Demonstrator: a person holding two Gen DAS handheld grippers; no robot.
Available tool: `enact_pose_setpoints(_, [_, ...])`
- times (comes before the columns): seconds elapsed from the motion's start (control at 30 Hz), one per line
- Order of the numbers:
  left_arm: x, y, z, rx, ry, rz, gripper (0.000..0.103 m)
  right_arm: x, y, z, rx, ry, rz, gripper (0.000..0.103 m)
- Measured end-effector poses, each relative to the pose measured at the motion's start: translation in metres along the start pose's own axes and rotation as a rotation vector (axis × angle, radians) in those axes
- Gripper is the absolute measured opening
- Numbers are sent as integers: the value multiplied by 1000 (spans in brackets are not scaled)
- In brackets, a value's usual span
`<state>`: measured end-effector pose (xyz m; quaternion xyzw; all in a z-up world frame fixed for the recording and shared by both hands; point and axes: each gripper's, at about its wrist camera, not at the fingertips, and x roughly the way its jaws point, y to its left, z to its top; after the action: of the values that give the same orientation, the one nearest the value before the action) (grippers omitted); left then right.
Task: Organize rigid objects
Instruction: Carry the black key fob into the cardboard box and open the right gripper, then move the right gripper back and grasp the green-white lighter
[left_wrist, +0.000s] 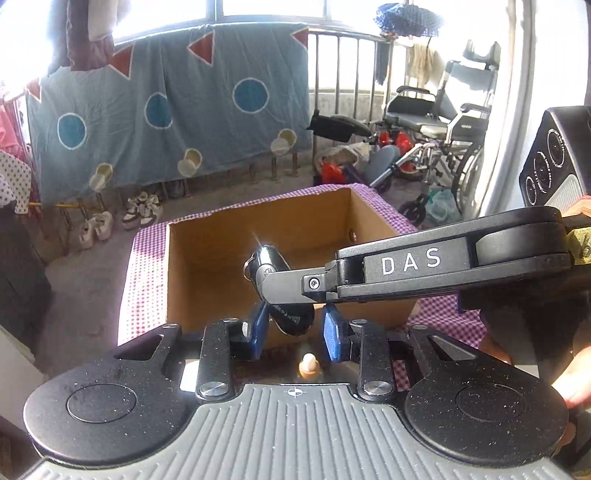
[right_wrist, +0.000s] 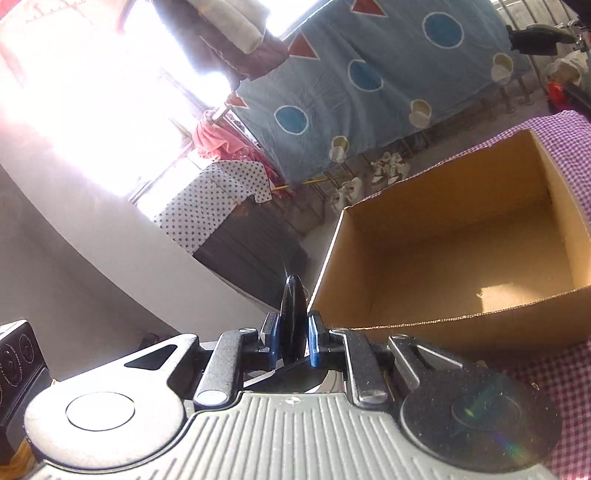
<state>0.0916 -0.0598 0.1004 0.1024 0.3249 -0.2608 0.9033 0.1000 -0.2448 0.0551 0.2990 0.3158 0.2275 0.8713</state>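
Left wrist view: right gripper (left_wrist: 258, 275), marked "DAS", clamps the black key fob (left_wrist: 267, 260) over the cardboard box (left_wrist: 192, 258). Left gripper (left_wrist: 295, 330) pinches a second black fob (left_wrist: 293, 321).

Right wrist view: right gripper (right_wrist: 291, 341) closed on fob edge-on, beside box.

We find the left gripper (left_wrist: 295, 328) angled downward, jaws drawn nearly together on a black object (left_wrist: 291, 319). The right gripper (right_wrist: 291, 341) reaches across from the right, jaws clamped on that same object.
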Motion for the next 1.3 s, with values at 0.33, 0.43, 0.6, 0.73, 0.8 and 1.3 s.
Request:
enact_pose_setpoints(0.33, [122, 74, 40, -45, 256, 74, 32, 161, -68, 67, 185, 285, -118, 17])
enact_pose_setpoints(0.43, [141, 87, 45, -77, 291, 86, 35, 194, -91, 75, 231, 318, -147, 17])
enact_pose_setpoints(0.6, [146, 98, 48, -116, 293, 77, 39, 231, -117, 79, 278, 348, -160, 17])
enact_pose_setpoints(0.73, [145, 97, 47, -117, 291, 78, 42, 252, -134, 77, 315, 366, -163, 18])
enact_pose_setpoints(0.8, [141, 97, 46, -123, 287, 77, 44, 251, -140, 75, 338, 368, -166, 19])
enact_pose_setpoints(1.3, [10, 61, 24, -116, 49, -37, 50, 39, -91, 59, 215, 148, -4, 20])
